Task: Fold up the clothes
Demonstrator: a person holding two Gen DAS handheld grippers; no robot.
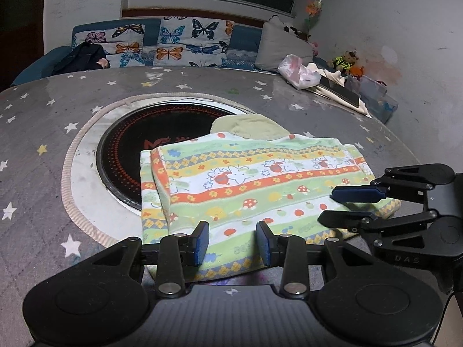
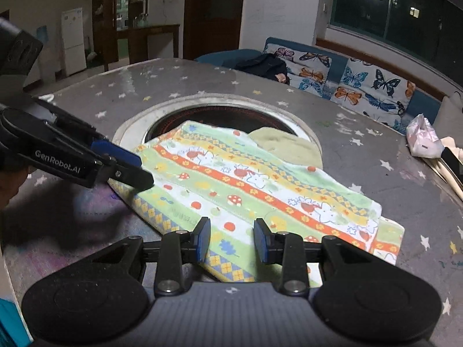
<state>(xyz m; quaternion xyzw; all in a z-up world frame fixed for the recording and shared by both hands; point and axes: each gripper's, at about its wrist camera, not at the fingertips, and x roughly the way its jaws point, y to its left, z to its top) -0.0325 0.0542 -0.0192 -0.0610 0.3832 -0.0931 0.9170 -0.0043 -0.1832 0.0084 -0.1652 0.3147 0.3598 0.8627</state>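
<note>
A folded cloth with green, orange and yellow stripes, rabbits and mushrooms (image 1: 249,185) lies flat on the star-patterned table, partly over the round cooktop. It also shows in the right wrist view (image 2: 249,190). A plain pale green piece (image 1: 251,127) pokes out at its far edge. My left gripper (image 1: 233,241) is open and empty, just above the cloth's near edge. My right gripper (image 2: 231,240) is open and empty over the cloth's near right part. Each gripper shows in the other's view: the right one (image 1: 341,205) at the cloth's right end, the left one (image 2: 139,170) at its left end.
The grey table with stars (image 1: 43,133) has a black round cooktop (image 1: 162,133) sunk in its middle. A plastic bag, papers and a dark phone-like slab (image 1: 318,81) sit at the far right edge. A butterfly-print sofa (image 1: 173,43) stands behind the table.
</note>
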